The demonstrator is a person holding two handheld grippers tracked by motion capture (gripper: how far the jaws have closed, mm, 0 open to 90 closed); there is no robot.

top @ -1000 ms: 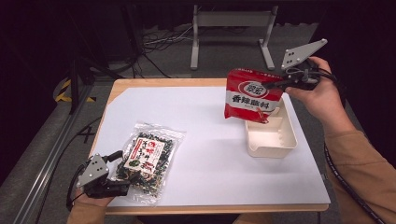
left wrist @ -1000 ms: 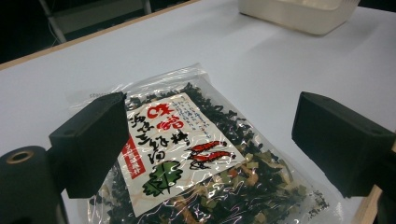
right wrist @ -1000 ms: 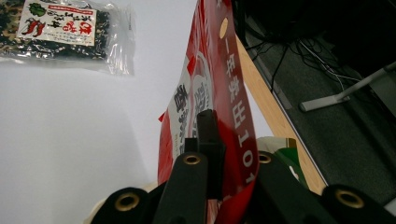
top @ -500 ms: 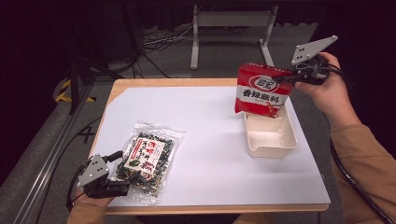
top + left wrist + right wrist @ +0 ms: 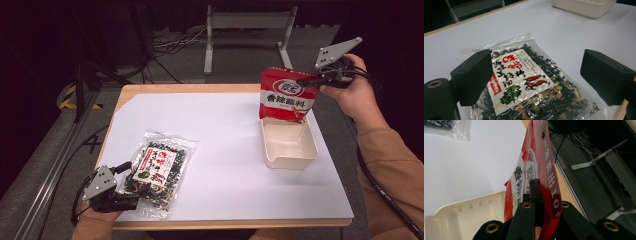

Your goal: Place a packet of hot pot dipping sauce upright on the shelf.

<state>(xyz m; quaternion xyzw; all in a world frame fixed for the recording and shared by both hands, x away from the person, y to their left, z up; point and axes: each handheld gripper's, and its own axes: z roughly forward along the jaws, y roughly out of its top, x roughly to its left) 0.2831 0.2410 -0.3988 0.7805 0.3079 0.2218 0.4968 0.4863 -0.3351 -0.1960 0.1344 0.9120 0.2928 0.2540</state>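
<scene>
White paper covers a wooden worktop (image 5: pixel 225 145) in a dark room, with cables and a metal stand on the floor beyond. Nearest, well to the left of the cream plastic tray (image 5: pixel 288 145), the left hand-held gripper (image 5: pixel 131 196) rests at the worktop's front edge, jaws spread wide over a crinkly clear packet of dried seaweed (image 5: pixel 157 170), lying flat, gripping nothing. The tray is a shallow, smooth rectangle, and looks empty. Directly above its far edge hangs a glossy red snack bag (image 5: pixel 286 95), its lower edge just over the rim. The right hand-held gripper (image 5: pixel 312 80) is clamped on the bag's upper right edge. Compared with a second ago, the bag has risen and moved farther back from the tray, so it is likely being lifted out, not set in.
</scene>
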